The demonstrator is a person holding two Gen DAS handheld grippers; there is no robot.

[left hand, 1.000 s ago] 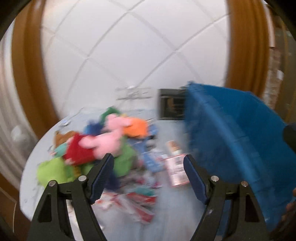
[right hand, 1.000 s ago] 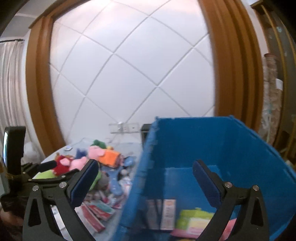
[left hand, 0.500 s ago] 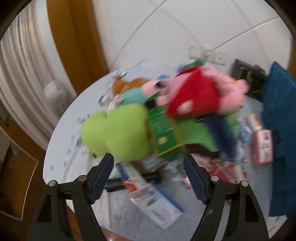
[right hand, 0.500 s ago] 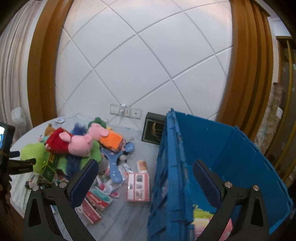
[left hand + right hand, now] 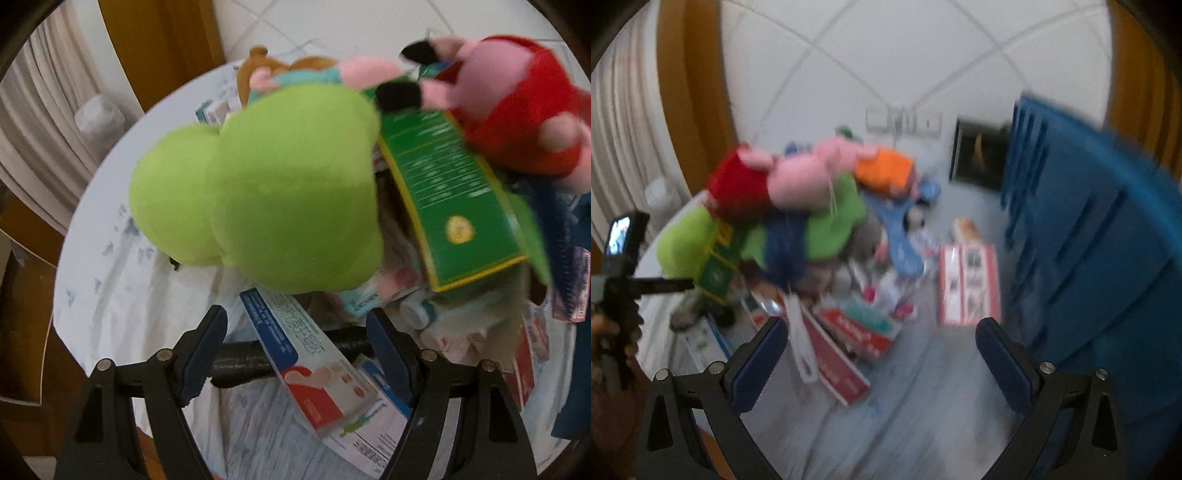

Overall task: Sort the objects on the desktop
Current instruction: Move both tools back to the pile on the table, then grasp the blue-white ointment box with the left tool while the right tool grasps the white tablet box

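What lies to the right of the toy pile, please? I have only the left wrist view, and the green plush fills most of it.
Observer: In the right wrist view, a large blue crate stands on the table, right of the toy pile.
Operator: Thank you. Is the right gripper holding anything?
Observer: No. The right gripper is open and empty, above bare table near the crate.
Operator: Does anything lie between pile and crate?
Observer: A flat pink-edged pack lies alone there, close to the crate's wall.
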